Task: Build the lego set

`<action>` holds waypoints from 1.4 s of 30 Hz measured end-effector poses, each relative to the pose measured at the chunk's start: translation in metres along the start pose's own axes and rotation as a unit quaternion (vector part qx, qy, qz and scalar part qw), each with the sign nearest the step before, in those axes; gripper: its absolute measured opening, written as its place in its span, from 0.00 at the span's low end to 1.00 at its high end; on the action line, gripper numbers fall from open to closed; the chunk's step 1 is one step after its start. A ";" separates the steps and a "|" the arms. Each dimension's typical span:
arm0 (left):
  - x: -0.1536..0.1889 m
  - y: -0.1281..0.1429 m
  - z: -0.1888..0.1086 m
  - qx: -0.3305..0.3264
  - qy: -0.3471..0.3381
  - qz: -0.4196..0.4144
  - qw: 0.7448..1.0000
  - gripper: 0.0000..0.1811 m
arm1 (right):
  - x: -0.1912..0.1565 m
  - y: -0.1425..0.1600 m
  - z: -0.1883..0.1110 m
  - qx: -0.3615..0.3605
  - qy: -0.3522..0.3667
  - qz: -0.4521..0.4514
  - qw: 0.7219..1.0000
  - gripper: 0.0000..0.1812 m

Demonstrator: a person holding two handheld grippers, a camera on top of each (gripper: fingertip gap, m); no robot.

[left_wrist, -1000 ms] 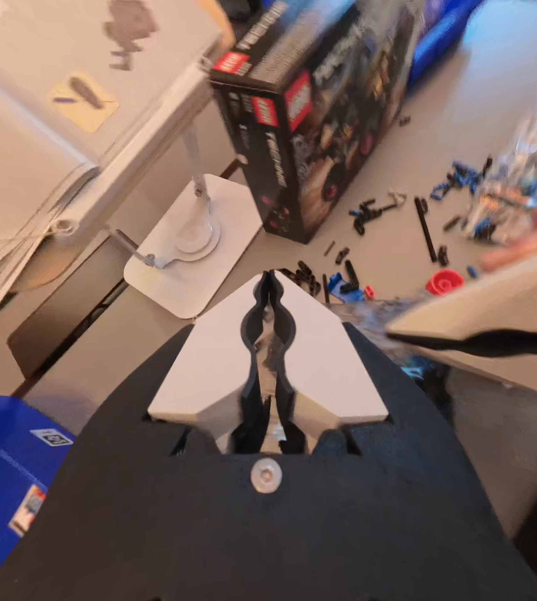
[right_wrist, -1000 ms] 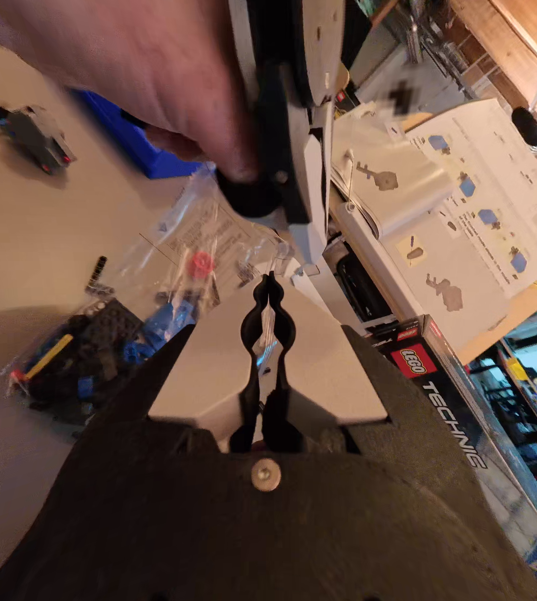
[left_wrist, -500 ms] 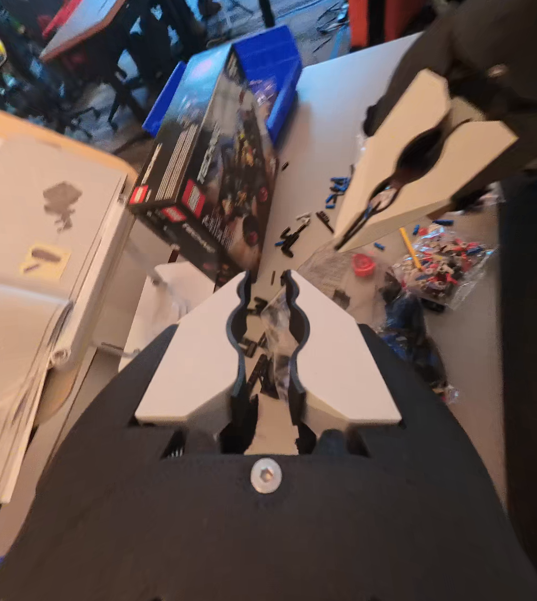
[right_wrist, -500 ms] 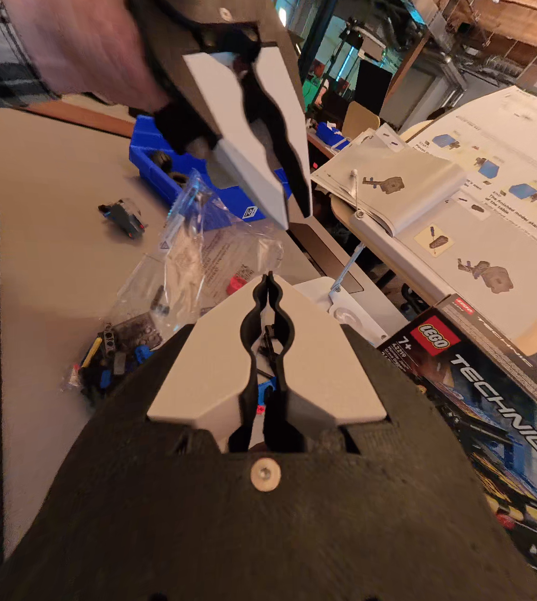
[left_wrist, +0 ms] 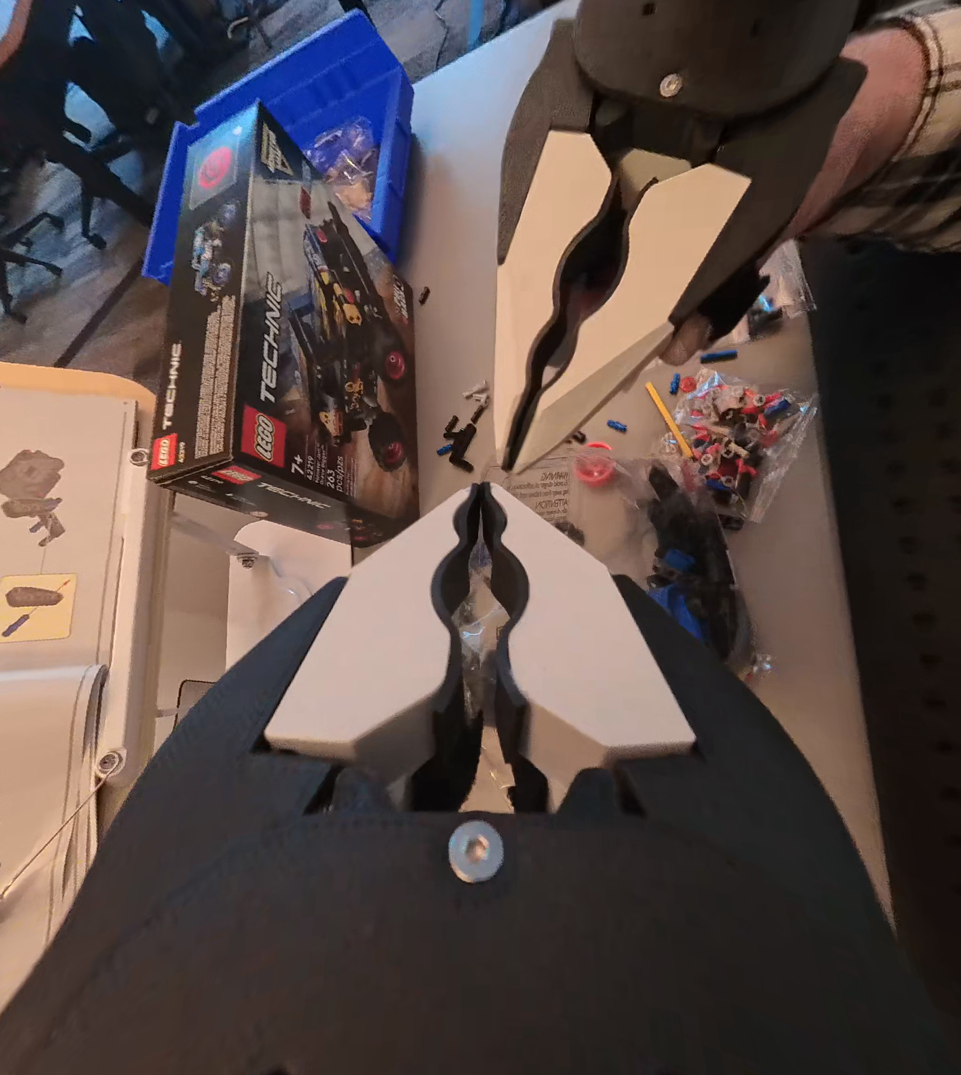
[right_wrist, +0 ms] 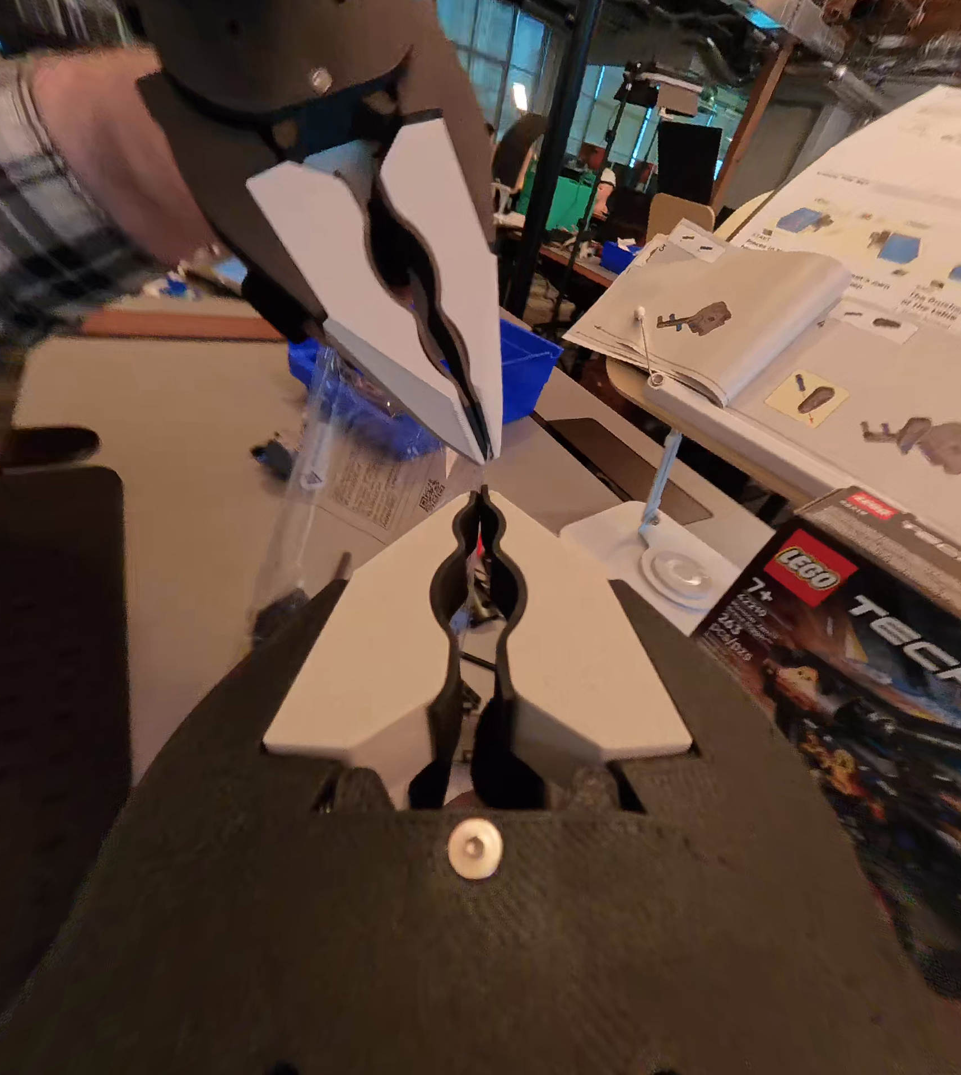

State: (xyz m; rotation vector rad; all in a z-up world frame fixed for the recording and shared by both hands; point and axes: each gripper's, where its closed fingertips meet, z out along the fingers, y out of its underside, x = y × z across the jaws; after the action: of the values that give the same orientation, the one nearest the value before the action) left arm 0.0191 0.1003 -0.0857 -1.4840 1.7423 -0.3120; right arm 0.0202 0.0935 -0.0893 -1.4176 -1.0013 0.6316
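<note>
Both grippers' fingers point(left_wrist: 408, 611) clamped on clear bag point(right_wrist: 350, 483).

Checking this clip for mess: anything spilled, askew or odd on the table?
Yes: small loose pieces lie scattered on the table beside the box. Both grippers, left and right, pinch one clear bag, which seems intended.

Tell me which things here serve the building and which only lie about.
Job: clear bag pinched by left tongs and right tongs; second parts bag; loose pins; instruction booklet.
Lying about: set box; office chairs.
</note>
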 end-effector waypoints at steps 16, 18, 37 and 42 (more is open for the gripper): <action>0.008 -0.007 -0.008 -0.005 -0.014 -0.006 1.000 0.00 | -0.011 -0.014 -0.001 -0.020 -0.001 -0.062 0.998 0.00; 0.006 -0.007 -0.009 -0.010 -0.011 -0.009 1.000 0.00 | -0.008 -0.013 -0.002 -0.018 -0.001 -0.048 0.999 0.00; 0.009 -0.018 -0.011 -0.071 -0.030 0.046 0.996 0.00 | -0.006 -0.014 0.003 -0.022 0.017 -0.049 0.998 0.00; 0.000 -0.006 -0.011 -0.093 -0.051 0.019 0.994 0.00 | -0.005 -0.021 0.000 0.004 0.031 -0.041 0.999 0.00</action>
State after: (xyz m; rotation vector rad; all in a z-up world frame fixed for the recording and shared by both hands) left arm 0.0155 0.0958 -0.0749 -1.5677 1.7536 -0.0546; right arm 0.0137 0.0875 -0.0697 -1.3741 -1.0008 0.5285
